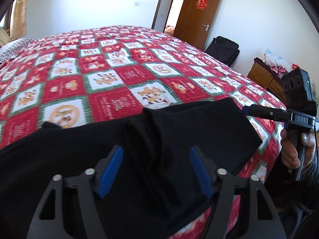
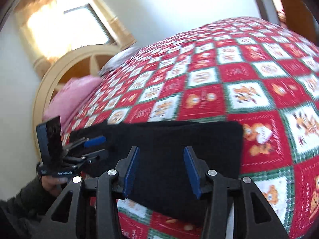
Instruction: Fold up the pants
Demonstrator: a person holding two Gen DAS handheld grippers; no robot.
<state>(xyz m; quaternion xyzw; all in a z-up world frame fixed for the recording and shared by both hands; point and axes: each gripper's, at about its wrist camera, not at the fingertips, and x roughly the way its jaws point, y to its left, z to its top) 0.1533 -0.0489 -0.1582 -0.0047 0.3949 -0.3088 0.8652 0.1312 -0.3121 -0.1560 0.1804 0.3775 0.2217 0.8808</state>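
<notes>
Pants (image 1: 179,131), black, spread along the near edge of the bed (image 1: 119,65), on top of the red-and-white patchwork quilt (image 2: 249,83), already doubled into a flat band with a raised ridge of bunched cloth across the middle. Probably soft and limp, light, quick to sag and slide out of a single-layer pinch; dark enough that seams and hems cannot be told apart here. Best taken at a corner or along a folded edge, through all layers at once, one tong at each end so the band stays taut in the lift.

Left gripper (image 1: 155,171) spread wide above the ridge, blue pads apart, nothing between them. Right gripper (image 2: 161,171) likewise wide open over the squared end of the cloth, holding nothing. Seen in the left view, off beyond the right end of the pants, not touching them.

Containers: a wooden dresser (image 1: 265,77) by the wall, drawers shut, contents hidden, loose pale things heaped on top. A black bag (image 1: 223,49) beside the door (image 1: 197,16), closed, contents not visible. A pink pillow (image 2: 73,95) at the headboard.
</notes>
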